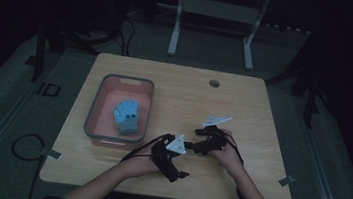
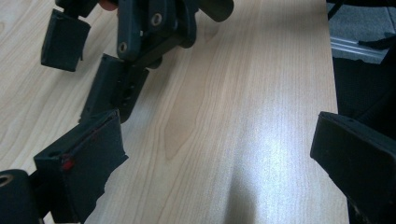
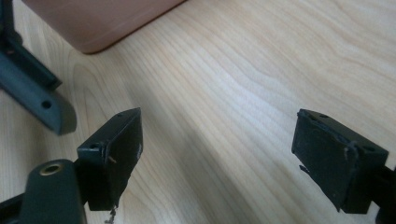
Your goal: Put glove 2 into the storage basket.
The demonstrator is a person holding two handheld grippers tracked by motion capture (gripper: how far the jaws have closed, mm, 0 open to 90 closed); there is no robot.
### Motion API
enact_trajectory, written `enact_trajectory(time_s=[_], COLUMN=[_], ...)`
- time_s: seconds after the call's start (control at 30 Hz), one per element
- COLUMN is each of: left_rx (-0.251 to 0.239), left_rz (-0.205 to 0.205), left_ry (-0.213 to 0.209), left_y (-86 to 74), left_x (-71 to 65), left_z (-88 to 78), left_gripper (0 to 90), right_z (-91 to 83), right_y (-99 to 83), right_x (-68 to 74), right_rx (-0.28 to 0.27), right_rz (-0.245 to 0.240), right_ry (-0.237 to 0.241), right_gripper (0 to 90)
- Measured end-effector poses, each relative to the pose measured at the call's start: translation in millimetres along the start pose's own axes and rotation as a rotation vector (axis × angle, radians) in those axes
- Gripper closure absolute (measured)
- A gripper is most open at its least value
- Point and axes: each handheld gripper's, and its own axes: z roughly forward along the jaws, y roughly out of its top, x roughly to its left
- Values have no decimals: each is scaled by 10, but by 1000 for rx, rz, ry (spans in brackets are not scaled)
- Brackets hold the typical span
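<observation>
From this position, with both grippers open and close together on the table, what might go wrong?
1. The left gripper and right gripper nearly meet mid-table; in the left gripper view the other's fingers sit close ahead, so they may collide.
2. Cables loop beside the tub holding the blue glove; a reach there might snag and drag it.

Right gripper [image 3: 217, 154] jaws spread over bare wooden table [image 3: 243, 74], pink tray [image 3: 93, 18] corner beyond
</observation>
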Motion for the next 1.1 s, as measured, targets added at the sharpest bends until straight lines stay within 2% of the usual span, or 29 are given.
enact_trajectory(time_s=[0.2, 0.4, 0.63, 0.73, 0.87, 1.1], left_rx=[6, -2, -20, -24, -37, -62], left_rz=[3, 10, -8, -5, -2, -24], left_ry=[-15, -25, -36, -28, -21, -21], left_y=[-85, -115, -136, -143, -169, -184], left_x=[-23, -54, -77, -88, -85, -66], left_z=[88, 144, 217, 233, 237, 219], left_gripper=[30, 31, 31, 31, 30, 31], right_z=[11, 10, -4, 6, 8, -2], right_y=[-140, -206, -241, -252, -268, -283], right_x=[-2, 6, -7, -7, -16, -27], right_rx=[-14, -24, -31, -28, -30, -38], right_rz=[-11, -21, -14, -15, -15, -19], right_ry=[9, 11, -1, -3, -8, -12], right_gripper=[165, 168, 168, 168, 168, 168])
